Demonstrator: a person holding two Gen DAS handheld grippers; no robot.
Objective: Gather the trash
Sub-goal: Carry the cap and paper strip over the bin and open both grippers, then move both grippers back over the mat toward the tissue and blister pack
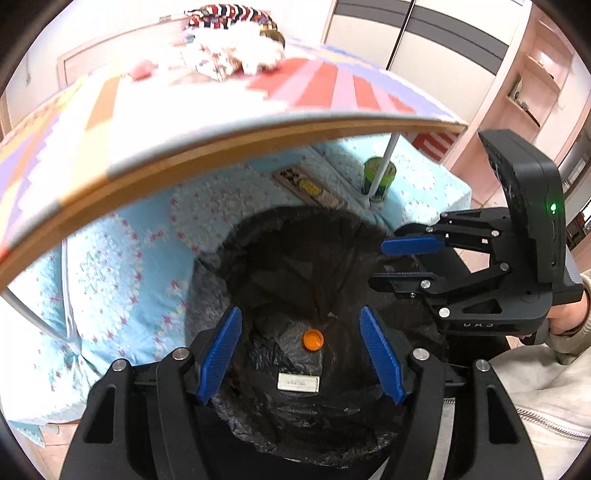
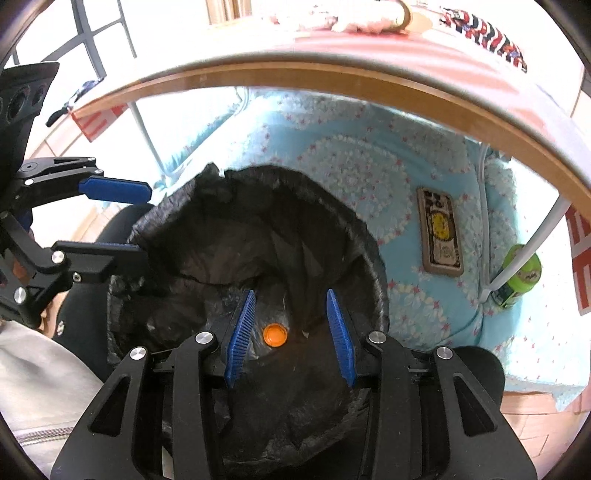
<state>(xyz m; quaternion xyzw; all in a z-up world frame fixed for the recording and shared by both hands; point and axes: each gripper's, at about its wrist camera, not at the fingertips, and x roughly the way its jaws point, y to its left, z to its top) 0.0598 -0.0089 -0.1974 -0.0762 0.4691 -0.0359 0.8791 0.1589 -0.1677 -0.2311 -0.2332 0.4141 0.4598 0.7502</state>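
Left wrist view shows my left gripper (image 1: 301,356) spread wide with nothing held, above the black-lined trash bin (image 1: 221,280); an orange cap (image 1: 313,340) and white wrapper (image 1: 297,382) lie inside, my right gripper (image 1: 400,260) likewise parted alongside

Both views strong fisheye: table edge (image 1: 229,147) bends into arc, corners black vignette. Table top (image 1: 177,107) overexposed, pattern washed to white. Window (image 2: 99,33) in right wrist view blown out, daylight enters from there. Bin liner (image 1: 295,266) dark, folds hard to read, faint sheen on plastic. Far objects on table blurred; blue finger pads (image 1: 221,354) sharp.
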